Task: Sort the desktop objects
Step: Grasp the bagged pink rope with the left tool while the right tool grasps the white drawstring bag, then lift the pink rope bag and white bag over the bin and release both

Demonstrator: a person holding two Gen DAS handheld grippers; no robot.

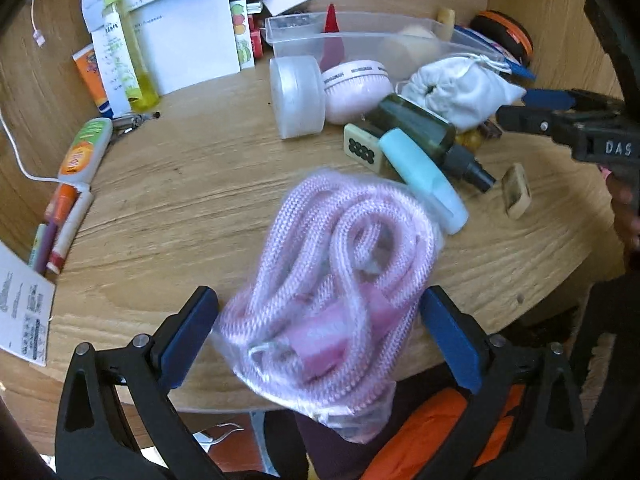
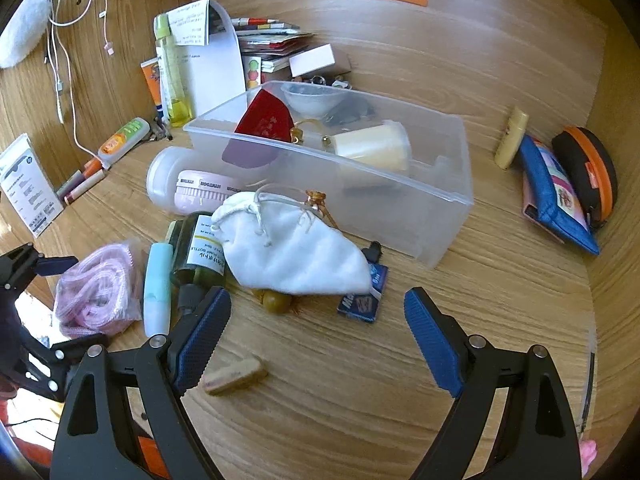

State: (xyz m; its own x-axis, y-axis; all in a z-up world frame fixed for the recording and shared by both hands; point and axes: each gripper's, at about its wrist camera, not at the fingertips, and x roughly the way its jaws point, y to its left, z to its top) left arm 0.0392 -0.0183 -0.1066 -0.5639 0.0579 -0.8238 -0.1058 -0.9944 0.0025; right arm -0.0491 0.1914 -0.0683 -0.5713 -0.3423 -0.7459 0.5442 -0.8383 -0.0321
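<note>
My left gripper (image 1: 318, 312) is closed on a clear bag of pink braided rope (image 1: 332, 292), held over the desk's front edge; the bag also shows in the right wrist view (image 2: 96, 292). My right gripper (image 2: 316, 312) is open and empty above the desk, just in front of a white drawstring pouch (image 2: 292, 248). A clear plastic bin (image 2: 420, 204) behind the pouch holds a red pouch (image 2: 264, 120), a cream roll (image 2: 372, 144) and a small bowl. A dark green bottle (image 2: 198, 248), a mint tube (image 2: 156, 284) and a mahjong tile (image 2: 234, 376) lie near.
A pink brush (image 2: 204, 196) and clear round case (image 1: 296, 96) lie left of the bin. Papers, a yellow spray bottle (image 2: 172, 76) and tubes stand at the back left. A blue pouch (image 2: 552, 196) and orange-black case (image 2: 588, 172) lie at the right wall.
</note>
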